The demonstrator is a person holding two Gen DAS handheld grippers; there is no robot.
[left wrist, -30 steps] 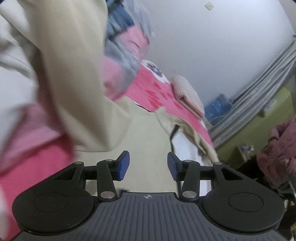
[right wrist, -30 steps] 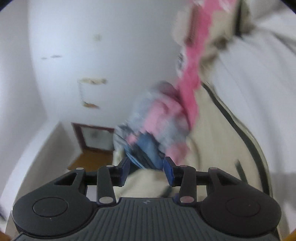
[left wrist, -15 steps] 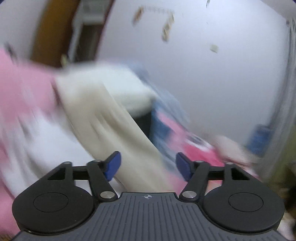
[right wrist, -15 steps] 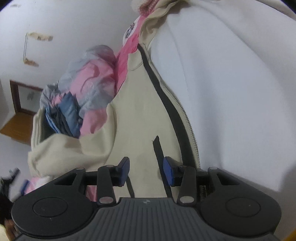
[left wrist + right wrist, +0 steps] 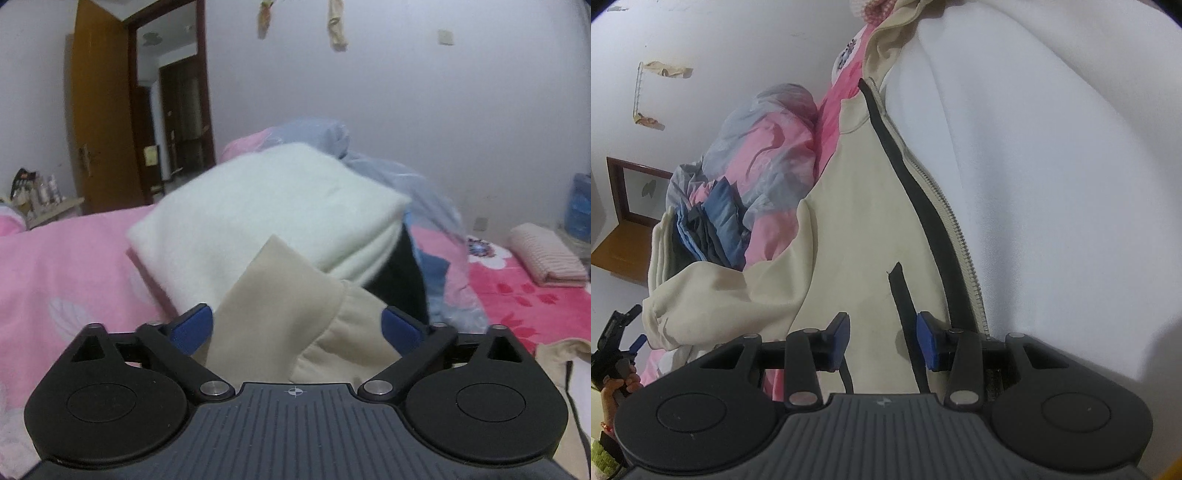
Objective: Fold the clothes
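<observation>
A beige zip jacket [image 5: 871, 221] with white fleece lining [image 5: 1052, 184] and a black zipper band lies spread on the pink bed. My right gripper [image 5: 883, 341] hovers open just over its front panel, a black pocket strip showing between the pads. The jacket's sleeve [image 5: 738, 295] runs out to the left; its cuff end [image 5: 280, 314] lies between the wide pads of my left gripper [image 5: 295, 328]. Those jaws are opening and do not press on the cloth. A white fleecy bulk [image 5: 266, 214] sits just behind the sleeve. A hand holds the left gripper [image 5: 633, 326] at the lower left.
The pink flowered bed cover [image 5: 66, 266] stretches left and right. Crumpled blue and pink bedding [image 5: 757, 166] is heaped by the wall. A folded striped cloth [image 5: 546, 258] lies at the far right. An open brown door [image 5: 107, 122] and a small stand with bottles [image 5: 44, 199] are at the left.
My left gripper has risen and swung away from the jacket towards the door side, its jaws widening. My right gripper dropped over the jacket front, then stayed put.
</observation>
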